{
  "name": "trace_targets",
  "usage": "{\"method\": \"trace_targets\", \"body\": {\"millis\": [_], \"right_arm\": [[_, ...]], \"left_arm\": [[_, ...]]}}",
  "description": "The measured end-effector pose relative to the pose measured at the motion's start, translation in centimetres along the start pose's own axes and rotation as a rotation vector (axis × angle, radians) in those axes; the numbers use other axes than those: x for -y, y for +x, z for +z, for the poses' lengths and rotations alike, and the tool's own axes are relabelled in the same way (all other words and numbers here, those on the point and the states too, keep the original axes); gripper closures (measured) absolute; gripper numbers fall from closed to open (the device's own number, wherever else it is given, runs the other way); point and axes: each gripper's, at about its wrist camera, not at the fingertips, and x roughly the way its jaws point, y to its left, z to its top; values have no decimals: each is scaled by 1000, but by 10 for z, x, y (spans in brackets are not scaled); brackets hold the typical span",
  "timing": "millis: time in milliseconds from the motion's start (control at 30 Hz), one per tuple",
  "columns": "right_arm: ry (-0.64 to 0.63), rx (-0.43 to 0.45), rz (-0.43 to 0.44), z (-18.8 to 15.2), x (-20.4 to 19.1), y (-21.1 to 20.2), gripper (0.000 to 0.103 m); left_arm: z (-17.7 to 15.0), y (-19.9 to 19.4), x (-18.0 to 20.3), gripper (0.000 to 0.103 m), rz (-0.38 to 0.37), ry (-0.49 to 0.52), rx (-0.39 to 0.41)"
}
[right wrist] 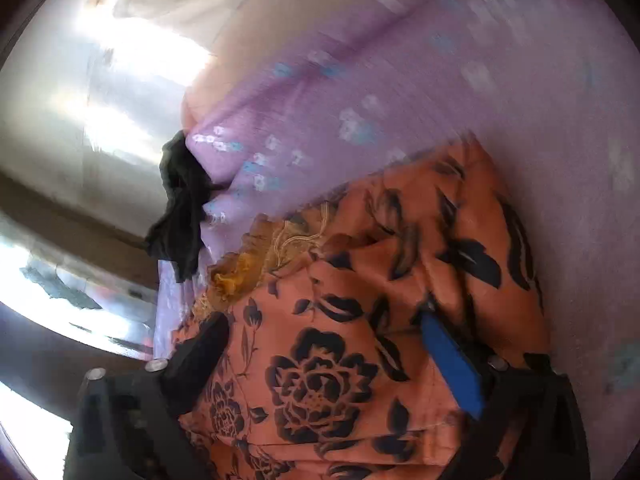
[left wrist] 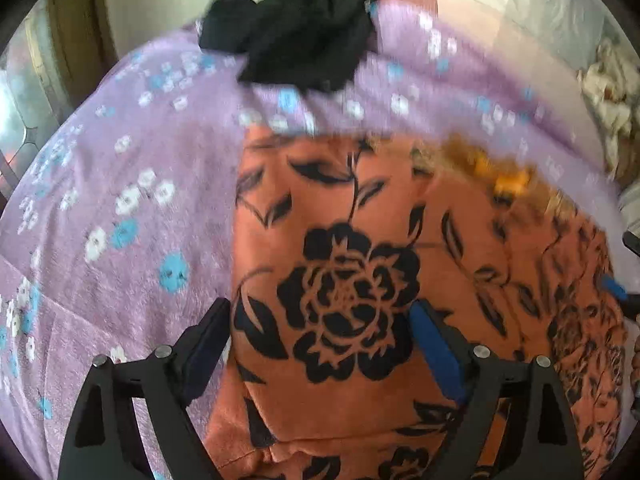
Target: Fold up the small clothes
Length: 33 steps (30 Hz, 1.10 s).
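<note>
An orange garment with black flower print (left wrist: 360,272) lies on a purple flowered bedsheet (left wrist: 120,200); a yellow embroidered trim (left wrist: 496,168) shows at its far right edge. My left gripper (left wrist: 320,312) is open, fingers spread just above the garment's left part. In the right wrist view the same garment (right wrist: 360,320) fills the lower middle, with the yellow trim (right wrist: 248,264) at its left. My right gripper (right wrist: 324,328) is open over it. The right gripper's blue tip (left wrist: 616,288) shows at the right edge of the left wrist view.
A black garment (left wrist: 296,28) lies bunched at the far edge of the bed; it also shows in the right wrist view (right wrist: 180,208). A cream crumpled cloth (left wrist: 612,92) sits at the far right. A bright window lies beyond the bed.
</note>
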Motion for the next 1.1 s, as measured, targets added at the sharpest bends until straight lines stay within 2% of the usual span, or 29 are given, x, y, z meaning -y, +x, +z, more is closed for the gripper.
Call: {"method": "trace_targets", "body": {"millis": [67,133,233,300,367,400,467,567,633,700,800,933,1000,1100], "right_arm": [[-39,11,20,-7,-16,-25,7],[-114,14,13,-22,-27,-51,7],[-182,-5,-26,-50,-30,-91,7],[-197,-19,-42,-70,-21,-122,7],[-193,-22,-69,-93,-9,-157,7],[-191,-27,-82,-103,-3,-169,7],[-167,-50,-109,-124,13,-190,7],[-103,-124,-138,-154,45,-211,7],[-77,-186,-150,-174,58,-217,7],[-75,-205,-116,-189,64,-223,7],[-43,-233,-87,-203,70,-219,7],[-59,-272,-98,-218,69,-205,8],[-98,-281,-108,-227,64,-205,9],[-135,-292,-107,-239,60,-203,17]], "left_arm": [[4,-17,-8,13,-49,-29,1],[-1,-47,-19,13,-98,-58,50],[-24,-92,-35,13,-148,-86,88],[-43,-119,-43,13,-148,-105,93],[-72,-149,-53,13,-173,-123,83],[-78,-144,-54,13,-178,-128,77],[-109,-153,-65,13,-189,-154,38],[-151,-152,-73,13,-197,-171,-28],[-170,-150,-74,13,-200,-172,-76],[-194,-153,-76,13,-200,-181,-111],[-213,-149,-76,13,-214,-194,-151],[-225,-149,-75,13,-193,-222,-173],[-230,-152,-73,13,-205,-228,-173],[-236,-153,-66,13,-196,-191,-175]]}}
